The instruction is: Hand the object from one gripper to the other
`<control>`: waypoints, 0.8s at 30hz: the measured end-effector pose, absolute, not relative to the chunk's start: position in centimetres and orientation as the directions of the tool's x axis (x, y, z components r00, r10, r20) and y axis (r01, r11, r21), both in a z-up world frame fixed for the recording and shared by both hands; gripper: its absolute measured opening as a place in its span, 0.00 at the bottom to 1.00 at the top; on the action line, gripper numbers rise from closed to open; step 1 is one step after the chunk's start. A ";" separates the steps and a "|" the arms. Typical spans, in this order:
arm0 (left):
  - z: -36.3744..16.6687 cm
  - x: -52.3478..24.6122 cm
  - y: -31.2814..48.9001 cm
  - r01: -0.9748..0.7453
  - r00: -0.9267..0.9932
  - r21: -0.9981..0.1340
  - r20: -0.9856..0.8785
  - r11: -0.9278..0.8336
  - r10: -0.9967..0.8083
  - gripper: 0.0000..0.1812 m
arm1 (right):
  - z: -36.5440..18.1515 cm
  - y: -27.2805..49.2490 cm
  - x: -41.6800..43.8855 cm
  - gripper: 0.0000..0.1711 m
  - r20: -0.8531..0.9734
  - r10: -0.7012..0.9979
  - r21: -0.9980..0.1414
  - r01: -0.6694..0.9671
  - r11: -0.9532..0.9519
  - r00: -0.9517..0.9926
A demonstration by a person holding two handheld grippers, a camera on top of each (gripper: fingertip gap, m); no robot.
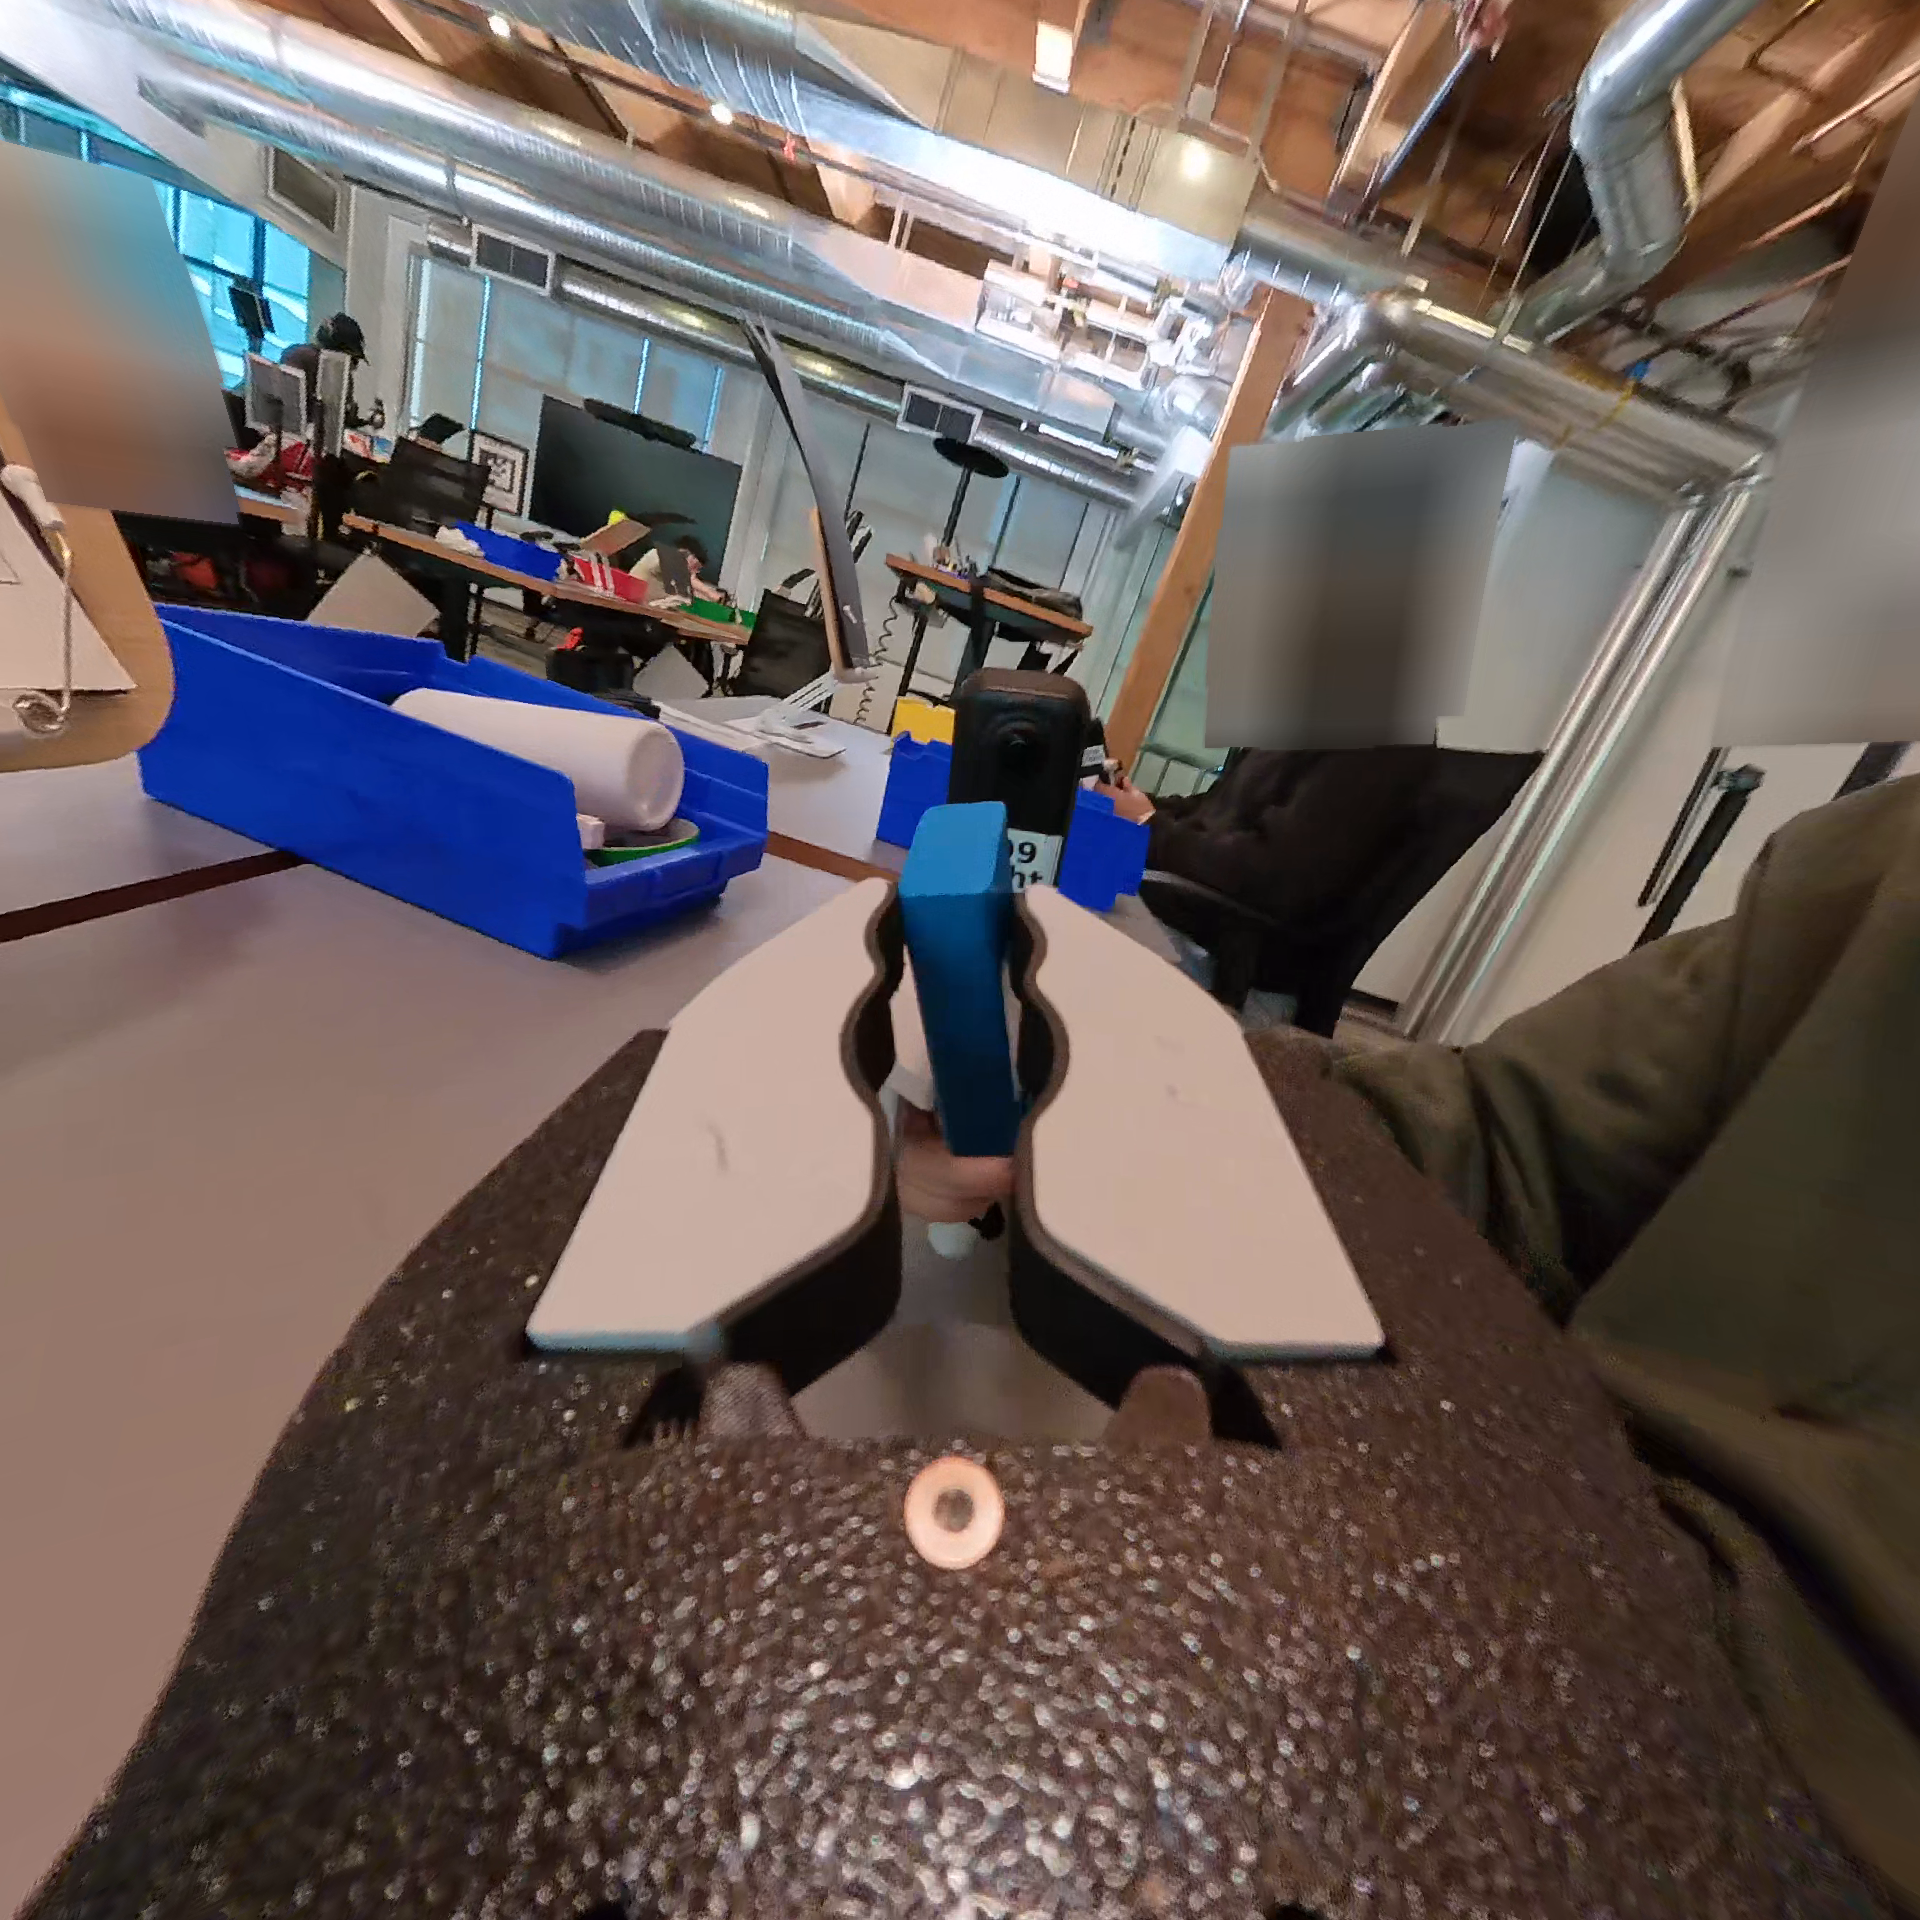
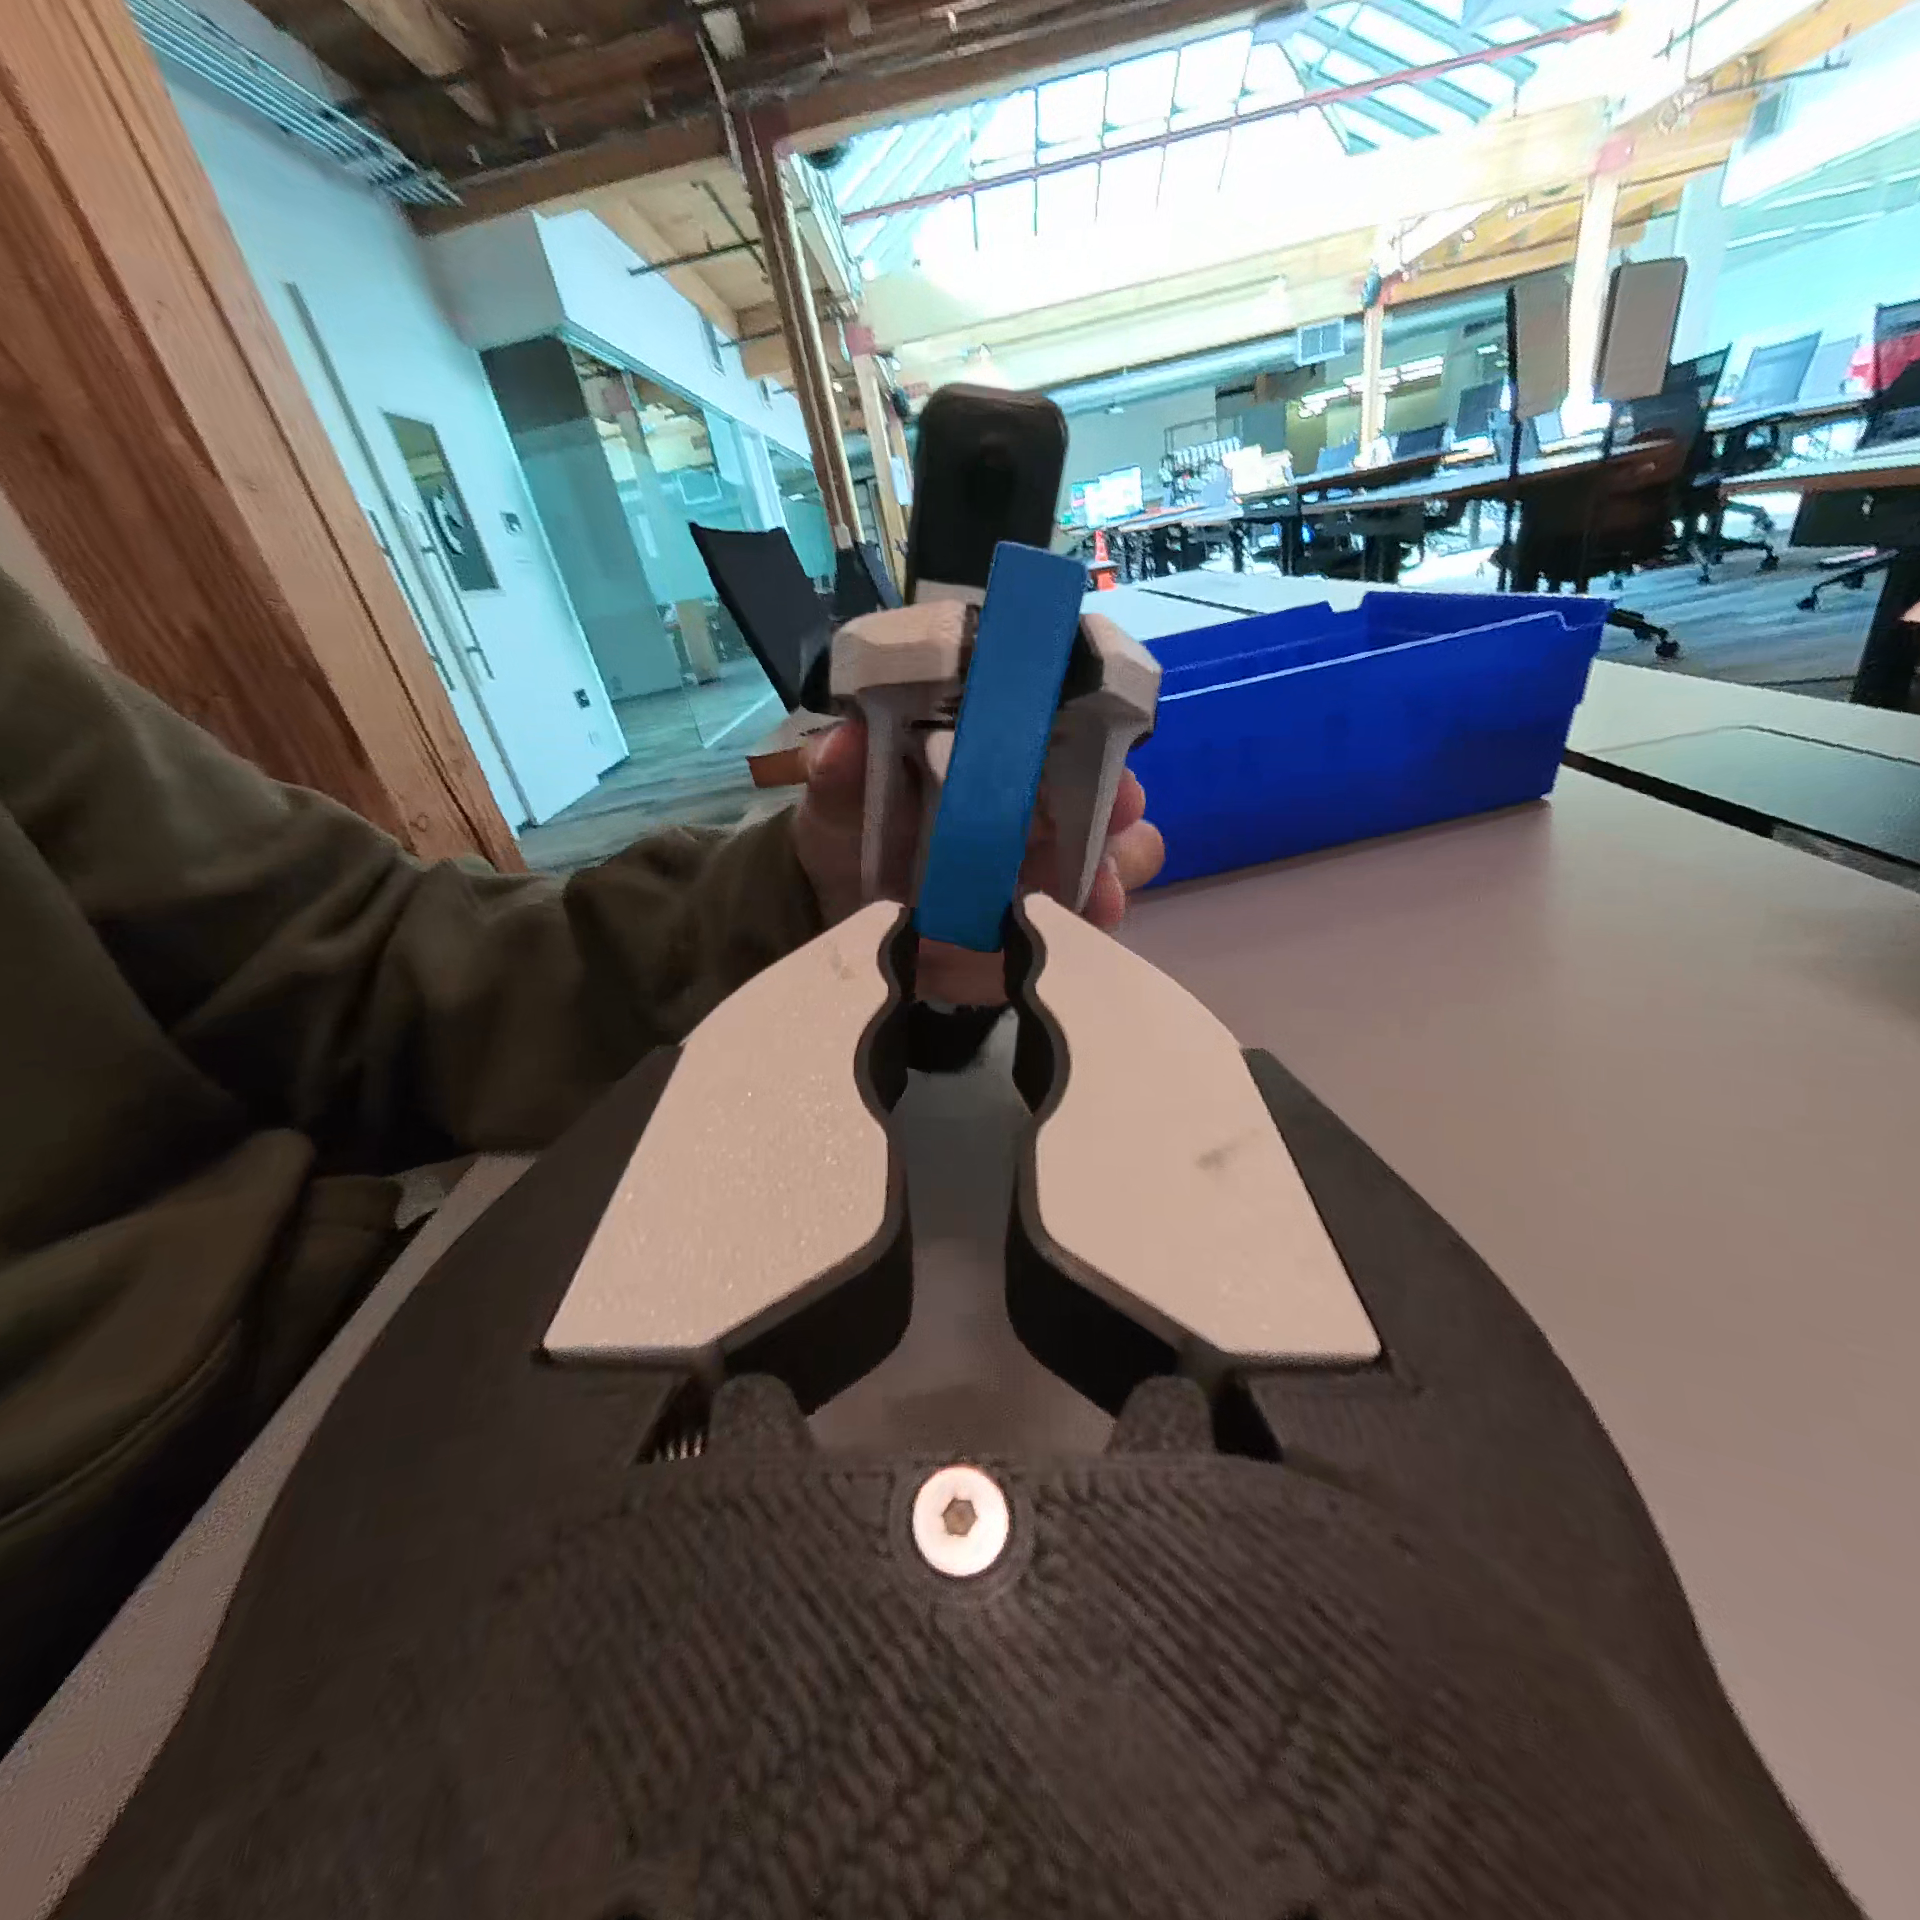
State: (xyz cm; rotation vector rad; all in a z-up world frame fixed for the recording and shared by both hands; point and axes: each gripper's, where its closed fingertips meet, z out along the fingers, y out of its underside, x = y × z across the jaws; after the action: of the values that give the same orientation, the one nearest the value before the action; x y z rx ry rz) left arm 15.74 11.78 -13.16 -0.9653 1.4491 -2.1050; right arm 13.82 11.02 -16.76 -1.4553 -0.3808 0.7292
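Observation:
A blue rectangular block (image 1: 956,997) stands nearly upright between the two grippers above the grey table (image 1: 312,1091). My left gripper (image 1: 958,904) is shut on it, with the block reaching deep between its fingers. In the right wrist view the block (image 2: 997,748) leans slightly, and the left gripper's white fingers (image 2: 883,665) clamp its upper part. My right gripper (image 2: 963,920) is closed on the block's lower end, just at the fingertips. The right gripper's black camera (image 1: 1018,748) shows behind the block in the left wrist view.
A blue bin (image 1: 343,748) holding a white roll (image 1: 561,748) sits on the table to the left, and a smaller blue bin (image 1: 1101,842) stands behind. In the right wrist view a blue bin (image 2: 1351,717) stands far right. An olive sleeve (image 2: 312,935) fills the left side. The left gripper's tips are roughly 4 cm from the right gripper's.

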 end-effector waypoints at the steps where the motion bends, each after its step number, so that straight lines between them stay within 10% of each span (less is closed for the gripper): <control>1: -13.3 15.9 11.9 -0.059 -0.664 -0.930 0.308 -0.362 -0.682 0.09 | -17.0 11.2 14.1 0.09 -0.184 0.633 -0.978 -0.202 -0.044 0.752; 11: -15.7 19.4 15.5 -0.049 -0.178 -0.898 0.439 -0.438 -0.881 0.09 | -18.0 13.6 19.4 0.32 0.465 -0.038 -0.885 0.466 0.015 0.884; 24: -15.5 19.6 13.9 -0.012 -0.183 -0.933 0.355 -0.359 -0.917 0.10 | -19.1 14.2 19.2 0.19 0.309 0.059 -0.947 0.313 -0.074 0.949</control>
State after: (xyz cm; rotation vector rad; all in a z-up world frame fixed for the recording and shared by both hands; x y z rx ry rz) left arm 19.65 13.93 -15.48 -1.3658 1.1315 -1.6303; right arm 19.17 14.17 -19.10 -1.6384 -0.2889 -0.2141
